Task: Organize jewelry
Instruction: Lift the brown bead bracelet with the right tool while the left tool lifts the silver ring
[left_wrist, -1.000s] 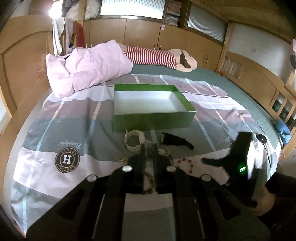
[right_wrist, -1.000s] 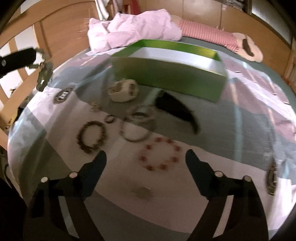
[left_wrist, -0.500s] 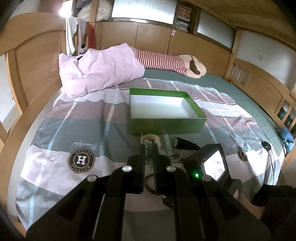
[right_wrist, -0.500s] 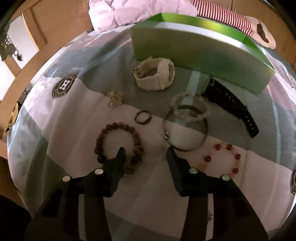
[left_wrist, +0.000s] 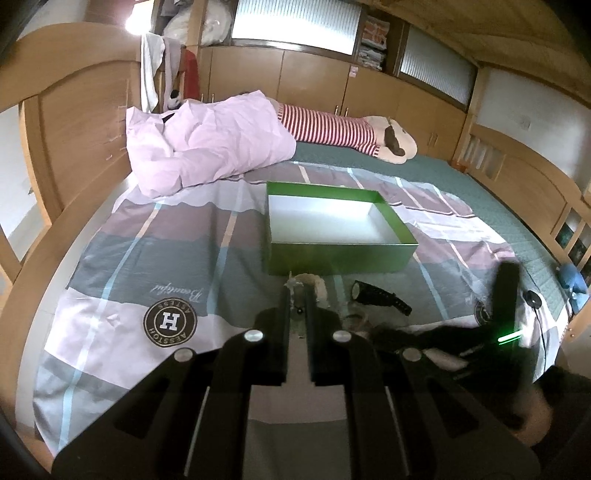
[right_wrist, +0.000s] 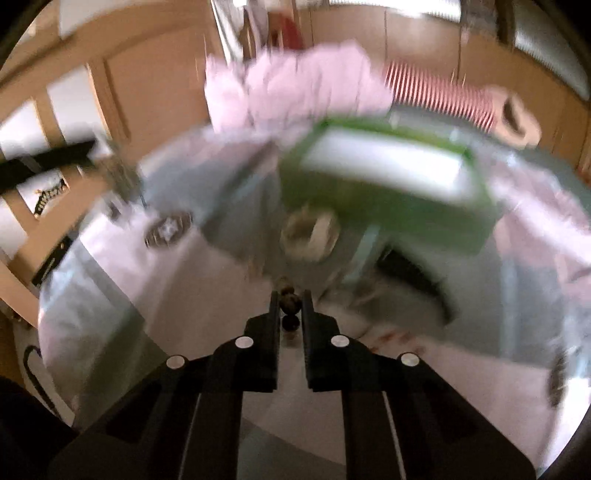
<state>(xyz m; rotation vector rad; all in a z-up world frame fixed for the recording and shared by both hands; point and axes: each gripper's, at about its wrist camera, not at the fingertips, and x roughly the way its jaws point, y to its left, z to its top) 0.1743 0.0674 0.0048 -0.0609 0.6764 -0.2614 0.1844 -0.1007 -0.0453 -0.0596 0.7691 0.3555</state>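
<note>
My left gripper (left_wrist: 297, 291) is shut on a small silvery jewelry piece (left_wrist: 295, 286), held above the bedspread in front of the green box (left_wrist: 332, 258). In the blurred right wrist view my right gripper (right_wrist: 290, 295) hangs above the bed. Its jaws are closing tight on the brown bead bracelet (right_wrist: 290, 303), and the pads press on the beads. The left gripper (right_wrist: 88, 149) shows at the far left with its piece dangling (right_wrist: 122, 181). A white bracelet (right_wrist: 310, 236) and a black watch (left_wrist: 380, 297) lie before the box (right_wrist: 388, 199), whose inside looks bare.
A pink duvet (left_wrist: 207, 147) and a striped plush toy (left_wrist: 332, 129) lie behind the box. Wooden bed rails (left_wrist: 55, 177) and cabinets ring the bed. More jewelry on the spread is hidden behind my fingers. The right gripper's black housing (left_wrist: 508, 295) blurs the right side.
My right gripper came down over the brown bead bracelet, closed from wide open onto it and lifted it off the spread. The left gripper stayed shut and drifted slightly.
</note>
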